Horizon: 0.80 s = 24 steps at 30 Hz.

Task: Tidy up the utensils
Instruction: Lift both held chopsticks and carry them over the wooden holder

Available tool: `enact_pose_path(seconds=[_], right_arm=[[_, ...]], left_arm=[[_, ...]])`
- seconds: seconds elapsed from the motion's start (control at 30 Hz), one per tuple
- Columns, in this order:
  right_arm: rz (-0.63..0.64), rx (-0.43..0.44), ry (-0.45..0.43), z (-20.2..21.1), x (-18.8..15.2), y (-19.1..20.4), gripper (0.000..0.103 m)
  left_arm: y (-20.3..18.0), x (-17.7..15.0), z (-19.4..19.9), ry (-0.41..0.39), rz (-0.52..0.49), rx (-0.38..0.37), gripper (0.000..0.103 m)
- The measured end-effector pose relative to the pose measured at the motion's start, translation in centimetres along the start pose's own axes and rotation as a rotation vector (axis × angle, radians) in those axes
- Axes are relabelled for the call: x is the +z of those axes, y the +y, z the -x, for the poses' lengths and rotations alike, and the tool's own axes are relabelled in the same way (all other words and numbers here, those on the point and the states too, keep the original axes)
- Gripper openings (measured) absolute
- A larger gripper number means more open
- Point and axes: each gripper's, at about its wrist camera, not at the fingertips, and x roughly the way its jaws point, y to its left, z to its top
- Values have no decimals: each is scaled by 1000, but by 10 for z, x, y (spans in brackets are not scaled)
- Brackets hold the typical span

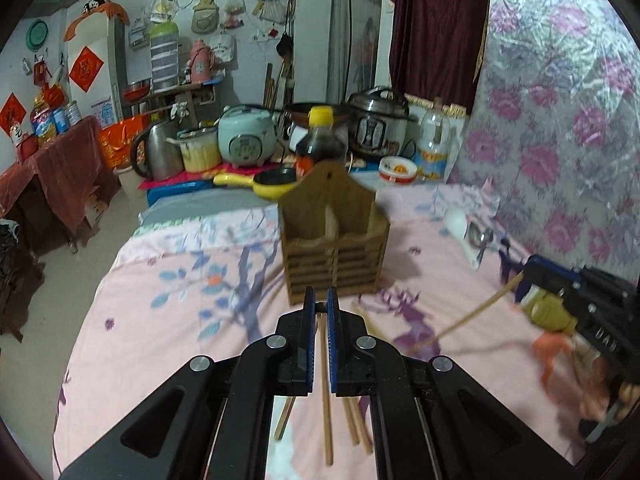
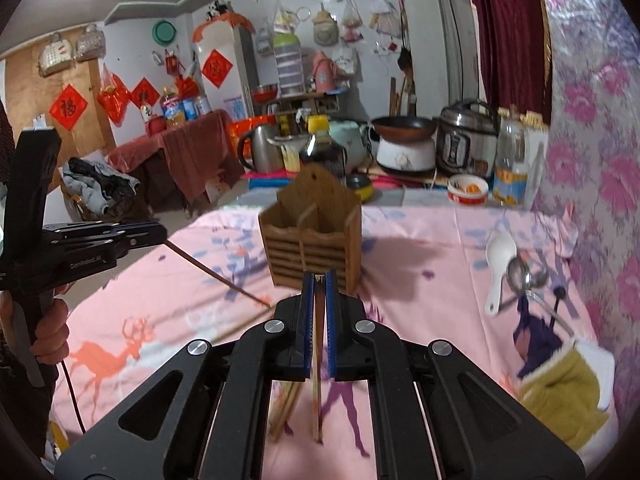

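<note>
While each of your two black grippers with blue finger pads clenched a single wooden chopstick, the slatted wooden utensil holder (image 1: 334, 240) with its peaked back board stood upright on the pink floral bedsheet (image 1: 168, 320), at twelve o'clock from both cameras and just beyond the fingertips. Your left gripper (image 1: 321, 302) pinched its pale wooden chopstick (image 1: 326, 400) between nearly closed pads, the stick trailing back toward six o'clock. Your right gripper (image 2: 320, 284) held its own chopstick (image 2: 317, 380) the same way; from the left camera that stick (image 1: 476, 312) slanted across the sheet at four o'clock. More loose chopsticks (image 1: 356, 424) lay on the sheet beneath the left gripper. At two o'clock from the right camera, a white plastic rice scoop (image 2: 498, 264) and metal spoons (image 2: 520, 276) lay beside the flowered wall covering (image 2: 600, 160), well apart from the holder.

You appeared early in the task, with both compartments looking nearly empty, though blur hid the detail. To do this step well, you needed to tip each stick upright, bring one gripper over a compartment at a time so the two did not cross, and release only once the lower end was inside the rim. The light holder looked liable to tip if nudged.
</note>
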Motion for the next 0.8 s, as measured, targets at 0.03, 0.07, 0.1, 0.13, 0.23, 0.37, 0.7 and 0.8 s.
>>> enact_pose_path(seconds=[0.03,0.07,0.1,0.13,0.23,0.37,0.7,0.8], right_arm=[[1,2,-7,-1,5,1,7],[4,7,-18,-2,13,3,7],[6,8,-25,-3,18,3,7],[10,8,-30,-3,22,5,7],[30,4,-59,-9,47,11,7],[35,0,-120,-12,80,16,7],[14,-96,-221,-68,117,19,7],[-4,-86,-139,-103,107,12,7]], left_arm=[[-2,8,1,-9,-3,-1,6],[-3,13,2,-16,-5,-1,6],[-5,20,4,-24,-9,0,6],[-6,27,6,-31,-13,1,6],[-10,52,13,-66,-28,15,6],[-13,87,26,-142,-34,38,6],[2,109,-33,-170,31,69,6],[16,98,-64,-113,70,46,6]])
